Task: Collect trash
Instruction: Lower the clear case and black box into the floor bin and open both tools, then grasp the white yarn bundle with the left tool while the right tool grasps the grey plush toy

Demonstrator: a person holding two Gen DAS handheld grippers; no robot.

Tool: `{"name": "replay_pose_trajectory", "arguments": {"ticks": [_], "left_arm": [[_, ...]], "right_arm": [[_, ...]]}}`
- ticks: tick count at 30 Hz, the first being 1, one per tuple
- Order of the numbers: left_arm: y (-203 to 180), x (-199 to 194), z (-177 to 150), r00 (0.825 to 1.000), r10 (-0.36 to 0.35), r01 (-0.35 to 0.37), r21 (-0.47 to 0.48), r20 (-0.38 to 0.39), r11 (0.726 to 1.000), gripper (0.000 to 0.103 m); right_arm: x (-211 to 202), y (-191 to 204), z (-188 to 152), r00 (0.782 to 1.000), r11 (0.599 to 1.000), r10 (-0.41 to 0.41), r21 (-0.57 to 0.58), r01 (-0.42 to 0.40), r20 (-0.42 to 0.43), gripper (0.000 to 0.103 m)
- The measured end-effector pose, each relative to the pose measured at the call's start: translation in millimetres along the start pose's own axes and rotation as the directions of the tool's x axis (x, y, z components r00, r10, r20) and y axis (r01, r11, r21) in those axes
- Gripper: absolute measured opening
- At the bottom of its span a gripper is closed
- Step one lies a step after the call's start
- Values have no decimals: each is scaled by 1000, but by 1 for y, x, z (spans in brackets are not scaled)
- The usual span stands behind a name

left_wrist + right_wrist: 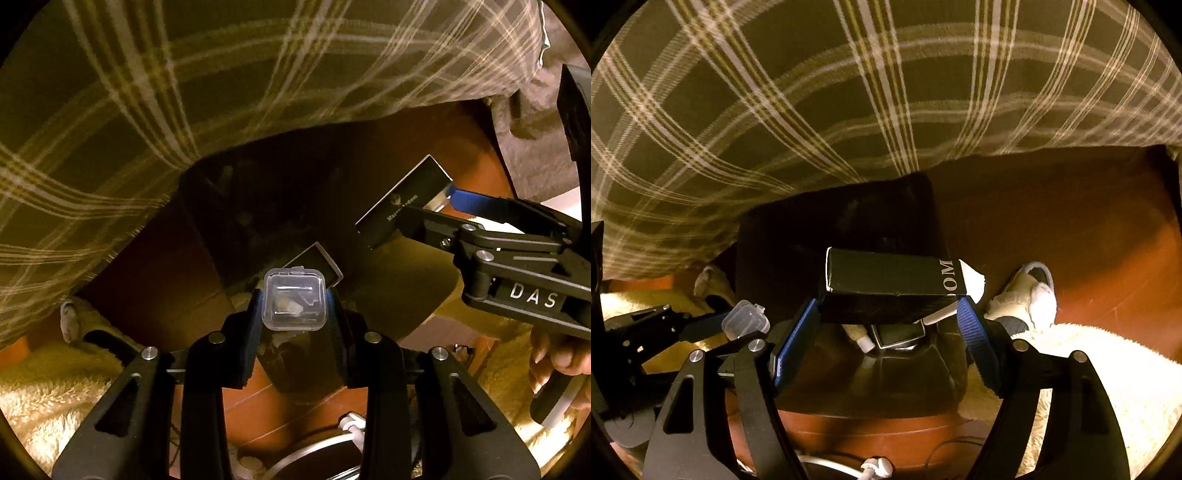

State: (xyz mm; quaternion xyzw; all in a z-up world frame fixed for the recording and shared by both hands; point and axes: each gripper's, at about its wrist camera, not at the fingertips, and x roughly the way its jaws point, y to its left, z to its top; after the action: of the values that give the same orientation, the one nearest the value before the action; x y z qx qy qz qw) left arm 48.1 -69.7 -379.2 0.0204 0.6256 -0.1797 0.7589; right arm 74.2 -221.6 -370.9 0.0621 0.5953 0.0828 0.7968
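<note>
Over the dark bin by the plaid bedding, the left gripper clamps a small clear plastic case, and the right gripper grips a black carton across its length. Both point steeply down. To drop cleanly, I'd bring each piece squarely above the opening before letting go, so nothing lands on the floor.

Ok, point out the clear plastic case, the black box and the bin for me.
clear plastic case (294,298), left wrist view, middle of its lid.
black box (890,284), right wrist view, its long top face.
black bin (849,221), right wrist view, dark inner wall behind the box.
</note>
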Motion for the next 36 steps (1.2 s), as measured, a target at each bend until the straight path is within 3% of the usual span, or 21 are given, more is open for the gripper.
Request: {"name": "replay_pose_trajectory", "arguments": {"ticks": [2, 6, 13, 17, 20, 22, 25, 29, 32, 36], "left_arm": [[0, 3, 0, 1000, -4, 4, 0, -8, 1000, 35], [-1, 5, 5, 1000, 4, -4, -4, -9, 1000, 50], [3, -11, 0, 999, 38, -38, -1, 19, 999, 56], [-4, -46, -2, 994, 66, -68, 25, 83, 997, 69], [-13, -86, -1, 984, 66, -76, 52, 163, 996, 78], [-19, -116, 1, 973, 62, -79, 69, 221, 995, 83], [-23, -161, 6, 946, 66, -95, 77, 317, 992, 89], [-16, -212, 18, 903, 71, -104, 55, 423, 993, 94], [-6, -242, 32, 873, 86, -116, 34, 480, 993, 95], [13, -261, 56, 849, 123, -141, -5, 513, 990, 95]], "right_arm": [[0, -3, -3, 1000, 1000, 3, -1, -3, -12, 78], [4, -3, -4, 1000, 1000, -1, 1, 1, -18, 82], [-16, -12, 2, 999, 999, -1, 47, -1, 41, 84], [-58, -12, 7, 988, 999, -10, 37, 4, 154, 84], [-104, -10, 12, 962, 1000, -13, 21, 7, 273, 84], [-137, -7, 17, 934, 1000, -16, 15, 12, 357, 88], [-192, 2, 28, 868, 1000, -19, -12, 29, 496, 92], [-235, 15, 49, 815, 998, 8, -59, 32, 579, 95], [-249, 23, 71, 797, 996, 39, -89, 18, 603, 97], [-252, 37, 106, 797, 993, 65, -118, 8, 600, 100]]}}
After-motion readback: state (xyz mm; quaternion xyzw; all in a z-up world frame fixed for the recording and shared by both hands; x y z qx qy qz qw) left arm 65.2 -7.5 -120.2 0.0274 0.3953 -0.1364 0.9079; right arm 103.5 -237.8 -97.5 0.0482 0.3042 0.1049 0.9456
